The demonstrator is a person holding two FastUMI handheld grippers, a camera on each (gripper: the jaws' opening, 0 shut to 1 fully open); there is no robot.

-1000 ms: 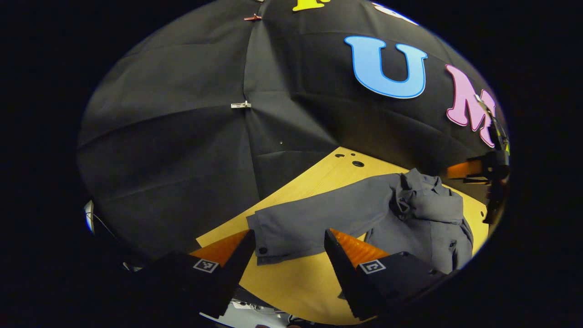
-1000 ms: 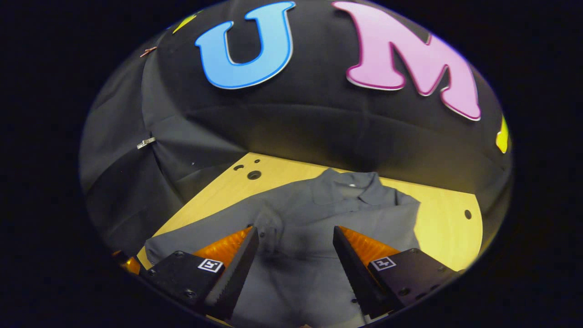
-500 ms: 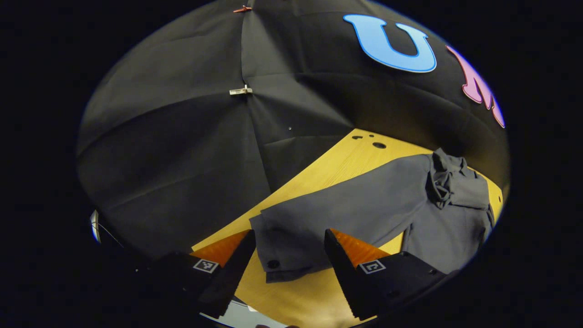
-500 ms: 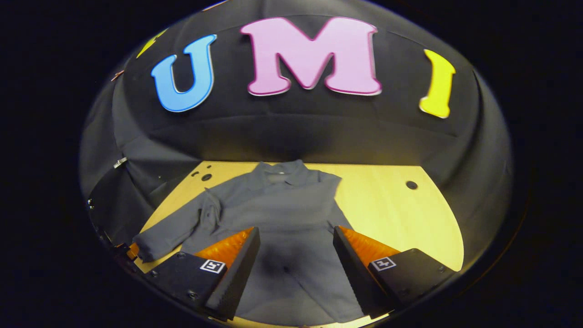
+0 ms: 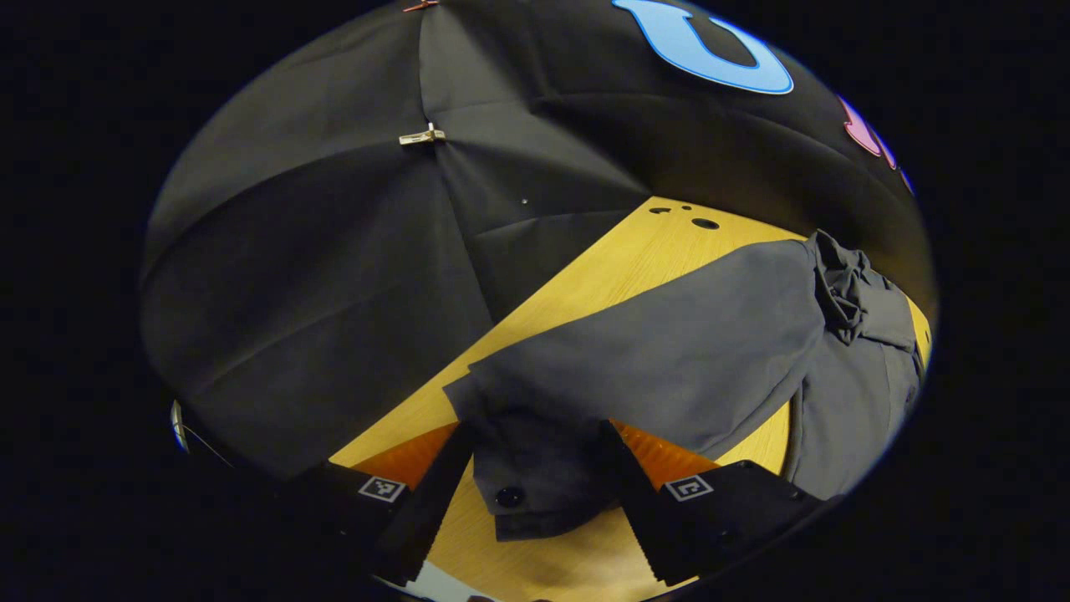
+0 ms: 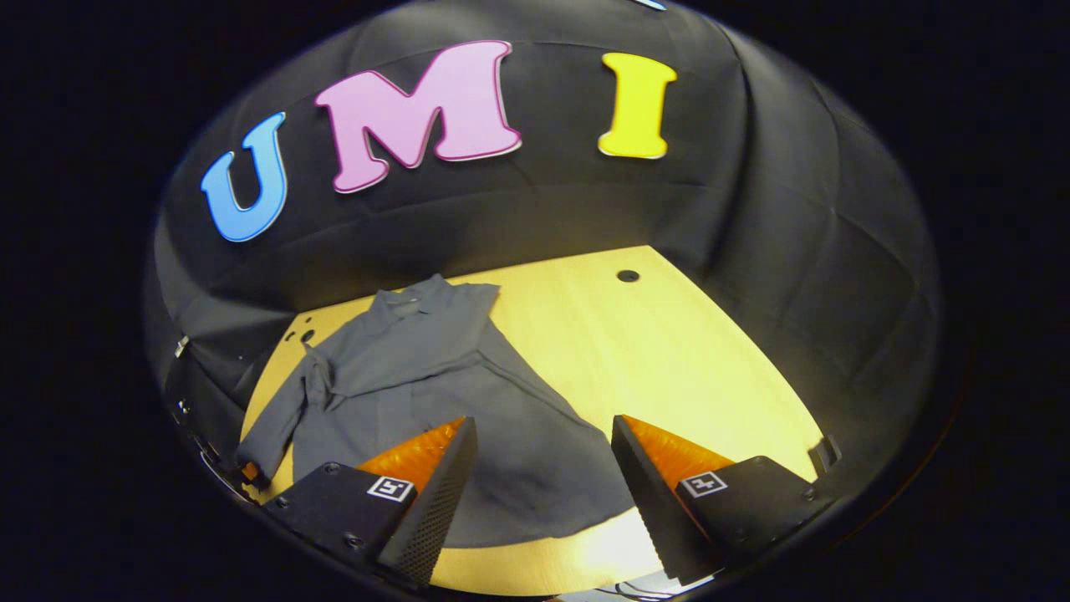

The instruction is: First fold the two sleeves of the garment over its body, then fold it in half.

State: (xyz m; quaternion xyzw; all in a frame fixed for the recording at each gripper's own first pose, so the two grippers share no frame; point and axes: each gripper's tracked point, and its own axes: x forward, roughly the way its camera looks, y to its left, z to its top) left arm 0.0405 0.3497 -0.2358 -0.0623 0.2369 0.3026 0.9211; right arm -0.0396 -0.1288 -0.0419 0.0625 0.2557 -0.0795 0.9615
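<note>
A grey long-sleeved shirt [image 6: 435,376] lies flat on the yellow wooden table [image 6: 669,351], collar toward the booth wall. One sleeve [image 5: 669,351] stretches out to the side toward the table's edge. Its buttoned cuff [image 5: 522,477] lies between the fingers of my left gripper [image 5: 535,502], which is open and low over the table. Fabric is bunched near the collar [image 5: 840,280]. My right gripper [image 6: 539,493] is open above the shirt's hem [image 6: 535,502], with nothing between its fingers.
The black cloth wall [image 5: 334,251] closes in the table at the back and sides. Small round holes [image 6: 627,275] are in the tabletop near the far edge. Bare wood [image 6: 710,368] spreads to the right of the shirt. The table's near edge [image 6: 535,577] runs just below my right gripper.
My left gripper has moved forward and down until the cuff lies between its fingers. My right gripper has pulled back and swung right, from over the shirt's body to its hem.
</note>
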